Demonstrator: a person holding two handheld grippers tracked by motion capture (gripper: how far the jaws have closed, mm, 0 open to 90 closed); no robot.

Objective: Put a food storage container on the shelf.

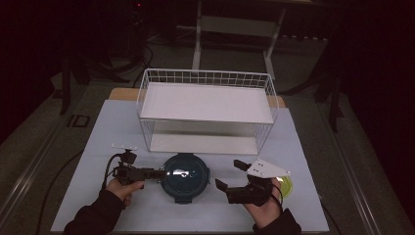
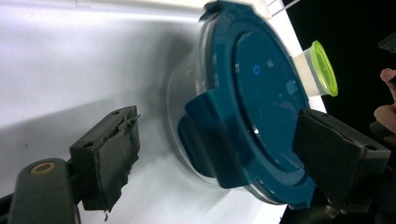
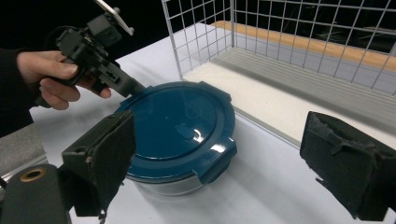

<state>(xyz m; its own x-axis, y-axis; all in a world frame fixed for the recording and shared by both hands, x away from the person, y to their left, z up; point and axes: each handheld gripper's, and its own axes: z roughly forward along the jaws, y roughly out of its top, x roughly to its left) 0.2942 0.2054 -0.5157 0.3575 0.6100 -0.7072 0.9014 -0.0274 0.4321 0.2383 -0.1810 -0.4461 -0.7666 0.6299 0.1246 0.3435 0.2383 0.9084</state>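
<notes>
Item: round container w/ teal clip lid (image 1: 185,177), set centre-front on white table (image 1: 107,147), just before wire basket (image 1: 205,110). Left gripper (image 1: 159,173) is brought to lid's left rim; jaws spread, one either side of a clip tab, nothing pinched. Right gripper (image 1: 230,175) is held right of container, jaws wide apart, empty. Green-lidded cup (image 2: 319,69) sits near right table edge. Bare tabletop front & left. No legible writing seen.

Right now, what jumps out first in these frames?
The round container with the dark teal lid sits at the table's near middle, just in front of a white wire basket. The left gripper reaches its left rim with jaws open around a lid clip, while the right gripper hangs open beside it. A small green-lidded cup stands on the container's right.
</notes>
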